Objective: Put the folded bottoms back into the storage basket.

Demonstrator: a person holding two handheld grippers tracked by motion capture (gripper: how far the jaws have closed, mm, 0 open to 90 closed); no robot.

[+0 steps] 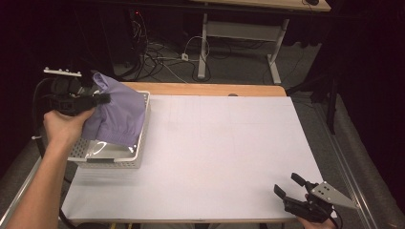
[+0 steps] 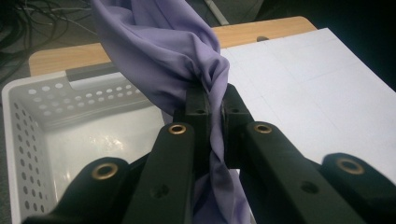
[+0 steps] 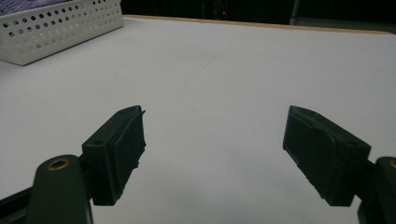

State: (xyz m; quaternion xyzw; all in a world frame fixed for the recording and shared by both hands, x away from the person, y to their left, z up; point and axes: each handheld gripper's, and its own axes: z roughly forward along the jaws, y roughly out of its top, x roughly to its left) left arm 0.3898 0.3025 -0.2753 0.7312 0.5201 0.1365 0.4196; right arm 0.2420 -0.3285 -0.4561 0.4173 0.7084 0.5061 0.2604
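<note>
A lilac cloth [image 1: 120,112] hangs over a white perforated basket [image 1: 138,157] at the table's left side. My left gripper [image 1: 102,98] is shut on a bunched fold of that cloth [image 2: 159,42], holding it above the basket [image 2: 28,107]; the jaws pinch the twisted fabric between them [image 2: 214,100]. My right gripper [image 1: 287,185] rests near the table's front right corner, jaws wide apart with nothing between them [image 3: 215,154]. The basket's corner [image 3: 56,32] shows at the far left of the right gripper view.
A white sheet [image 1: 215,148] covers most of the table, with a wooden strip [image 1: 205,89] along the far edge. Beyond it stand a desk frame [image 1: 239,43] and tangled cables [image 1: 153,57] on the floor.
</note>
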